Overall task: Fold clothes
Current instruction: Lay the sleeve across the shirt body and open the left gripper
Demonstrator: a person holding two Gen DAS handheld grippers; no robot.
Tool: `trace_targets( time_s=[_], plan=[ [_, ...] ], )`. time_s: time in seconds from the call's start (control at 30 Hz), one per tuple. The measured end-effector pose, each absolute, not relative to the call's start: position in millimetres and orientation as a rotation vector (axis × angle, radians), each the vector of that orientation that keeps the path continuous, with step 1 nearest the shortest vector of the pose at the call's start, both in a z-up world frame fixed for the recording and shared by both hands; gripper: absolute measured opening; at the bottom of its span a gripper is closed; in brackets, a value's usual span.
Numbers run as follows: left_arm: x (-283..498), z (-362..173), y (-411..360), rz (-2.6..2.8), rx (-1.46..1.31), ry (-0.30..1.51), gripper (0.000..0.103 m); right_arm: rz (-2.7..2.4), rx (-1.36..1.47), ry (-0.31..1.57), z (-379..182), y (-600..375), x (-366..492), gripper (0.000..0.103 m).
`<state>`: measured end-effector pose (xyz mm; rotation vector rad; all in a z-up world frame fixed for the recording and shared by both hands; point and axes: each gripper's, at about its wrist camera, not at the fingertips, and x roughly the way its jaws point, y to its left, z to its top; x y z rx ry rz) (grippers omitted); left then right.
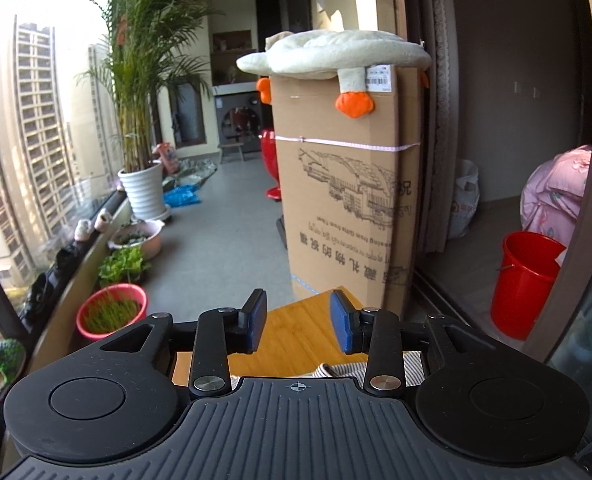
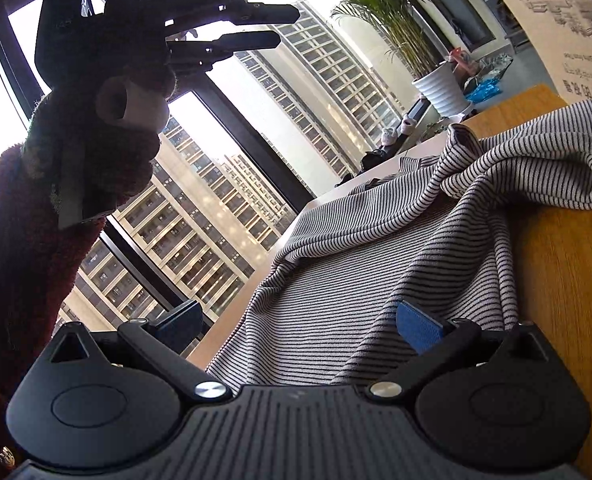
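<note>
A light wooden tabletop (image 2: 563, 280) is taken as the landmark, and everything else is placed against it. Beyond its far edge, seen from the left wrist, a tall brown cardboard box printed with a line drawing (image 1: 347, 184) is stood on the grey floor, and a cream plush goose with orange feet (image 1: 331, 56) is draped over the top of the box. To the right of the tabletop, past a dark door frame, a red plastic bucket (image 1: 523, 280) is seen. To the left of the tabletop, a tall palm in a ribbed white pot (image 1: 142, 188) is set by the window, and nearer the table a pink basin of green sprouts (image 1: 112, 312) is placed on the floor.

On the tabletop itself the grey-and-black striped knit garment (image 2: 355, 280) is spread — flat near the right wrist camera, bunched into a loose fold towards the table's far corner.

Above the left side of the tabletop, the black left gripper (image 2: 272, 26) is held by a hand in a dark fuzzy sleeve (image 2: 56, 184); its blue pads (image 1: 256, 320) are parted with only bare wood between them, nothing grasped. The right gripper (image 2: 299, 324) is lowered over the garment — its fingers are spread wide and released, one blue pad (image 2: 419, 328) lying against the striped cloth, the other off the table edge.
</note>
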<state>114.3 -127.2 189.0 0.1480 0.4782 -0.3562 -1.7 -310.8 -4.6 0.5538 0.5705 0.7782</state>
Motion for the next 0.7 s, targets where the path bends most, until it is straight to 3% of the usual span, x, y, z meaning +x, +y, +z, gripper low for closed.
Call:
trace_targets(
  time_s=[0.1, 0.43, 0.7],
  plan=[
    [113.0, 171.0, -112.1, -0.353, 0.120, 0.524, 0.052, 0.768, 0.553, 0.587, -5.8, -309.4, 0.9, 0.103],
    [87.3, 55.3, -21.8, -0.270, -0.111, 0.833, 0.073, 0.716, 0.548, 0.682, -14.0, -301.2, 11.0, 0.103],
    [60.8, 19.7, 33.7, -0.288, -0.243, 0.814, 0.076, 0.702, 0.454, 0.705, -7.6, -285.1, 12.2, 0.103]
  ],
)
